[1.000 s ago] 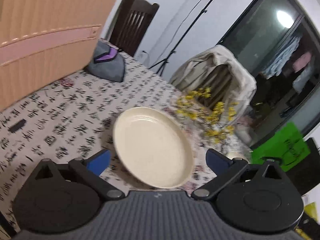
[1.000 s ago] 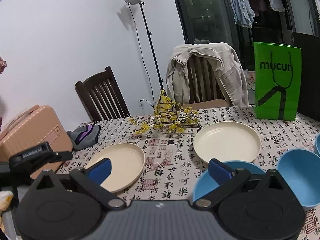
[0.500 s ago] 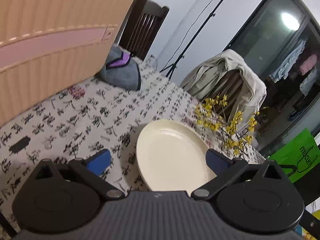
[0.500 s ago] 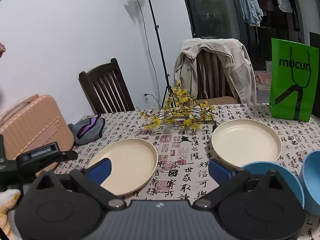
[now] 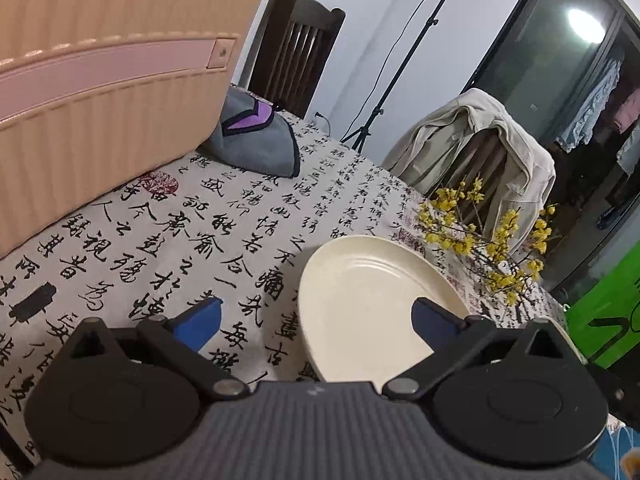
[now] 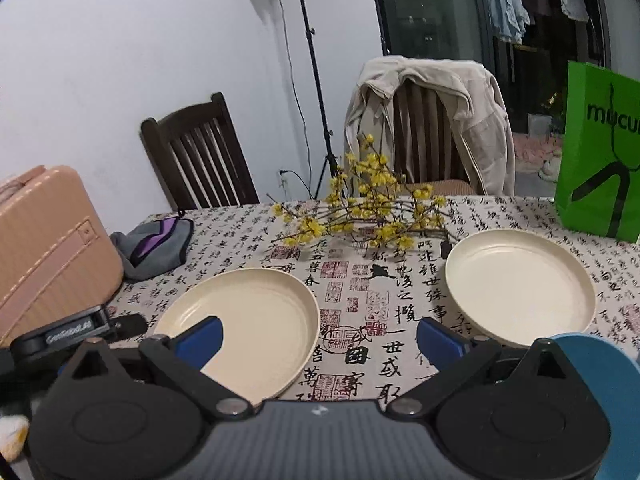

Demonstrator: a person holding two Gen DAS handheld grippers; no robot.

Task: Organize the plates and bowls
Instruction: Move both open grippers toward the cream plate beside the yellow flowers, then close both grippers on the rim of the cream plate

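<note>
The left hand-held gripper (image 5: 316,320) hovered low over the tabletop (image 5: 224,216), its blue-tipped fingers (image 5: 200,318) spread wide apart and holding nothing. A cream plate (image 5: 360,304) lay flat on the patterned cloth just ahead of it, nearer the right-hand finger, whose tip overlapped the plate's rim in that view; whether it touched the plate could not be told. A peach suitcase (image 5: 104,80) stood at the far left, with a grey and purple pouch (image 5: 256,140) beside it.

The right hand-held gripper (image 6: 318,338) was also open and empty, its fingers (image 6: 438,342) well apart. In its view the same cream plate (image 6: 256,320) sat left of centre, partly behind the left finger, and a second cream plate (image 6: 520,284) lay to the right, apart from the first. A blue bowl (image 6: 592,360) showed at the lower right edge, just in front of the second plate and partly hidden by the gripper body. A spray of yellow flowers (image 6: 368,204) lay across the tabletop behind the plates. A green paper bag (image 6: 600,156) stood upright at the far right. Two dark wooden chairs stood beyond the tabletop, one (image 6: 200,156) bare and the other (image 6: 424,140) draped with a pale jacket (image 6: 472,112).
</note>
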